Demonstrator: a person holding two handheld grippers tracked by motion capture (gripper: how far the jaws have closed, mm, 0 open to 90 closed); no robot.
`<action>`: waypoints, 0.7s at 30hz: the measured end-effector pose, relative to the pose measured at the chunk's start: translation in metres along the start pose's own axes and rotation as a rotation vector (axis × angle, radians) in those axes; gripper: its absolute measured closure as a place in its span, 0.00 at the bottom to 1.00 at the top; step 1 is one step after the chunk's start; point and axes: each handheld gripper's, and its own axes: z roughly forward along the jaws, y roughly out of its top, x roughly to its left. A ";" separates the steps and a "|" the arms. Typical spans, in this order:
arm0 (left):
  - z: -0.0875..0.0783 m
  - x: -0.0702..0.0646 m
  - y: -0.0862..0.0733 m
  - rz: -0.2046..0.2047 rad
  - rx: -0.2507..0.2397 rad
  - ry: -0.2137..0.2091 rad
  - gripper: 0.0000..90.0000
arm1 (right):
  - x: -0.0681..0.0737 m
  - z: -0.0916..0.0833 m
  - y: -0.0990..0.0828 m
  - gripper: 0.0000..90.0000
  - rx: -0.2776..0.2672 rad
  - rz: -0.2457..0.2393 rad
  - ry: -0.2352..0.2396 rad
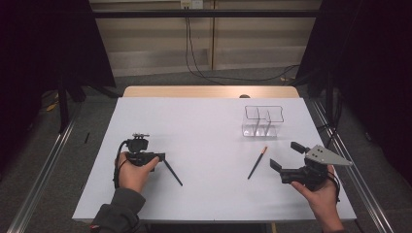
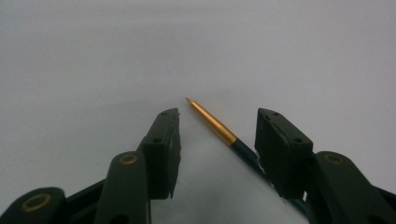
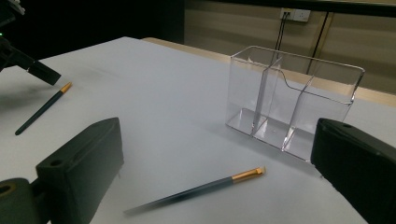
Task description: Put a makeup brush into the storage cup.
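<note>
Two dark sticks with gold tips lie on the white table top [image 1: 209, 121]. One stick [image 1: 173, 173] [image 2: 212, 122] lies between the jaws of my left gripper [image 1: 159, 158] [image 2: 217, 114], gold tip pointing away. Those jaws stand apart and do not press on it, and its dark shaft runs under the right-hand jaw. The other stick [image 1: 257, 163] [image 3: 201, 189] lies just left of my right gripper [image 1: 286, 155] [image 3: 217, 140], which is wide open with nothing in it. A clear two-compartment holder [image 1: 262, 121] [image 3: 261, 93] stands behind that stick.
The table's near edge runs just past both hands, and a wooden strip [image 1: 209, 91] shows at its far edge. Metal rails [image 1: 43, 170] flank the table on the floor, with dark curtains on both sides. The left gripper [image 3: 39, 70] shows far off over its stick [image 3: 42, 109].
</note>
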 end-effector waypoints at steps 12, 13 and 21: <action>0.008 -0.004 0.002 -0.034 0.029 0.009 0.60 | 0.000 0.000 0.000 0.02 -0.003 0.003 0.001; 0.008 -0.005 0.002 -0.033 0.030 0.011 0.60 | 0.000 0.000 0.000 0.02 -0.004 0.002 -0.001; 0.003 -0.009 -0.003 -0.037 0.043 -0.015 0.62 | -0.001 -0.001 0.001 0.02 -0.004 -0.004 0.001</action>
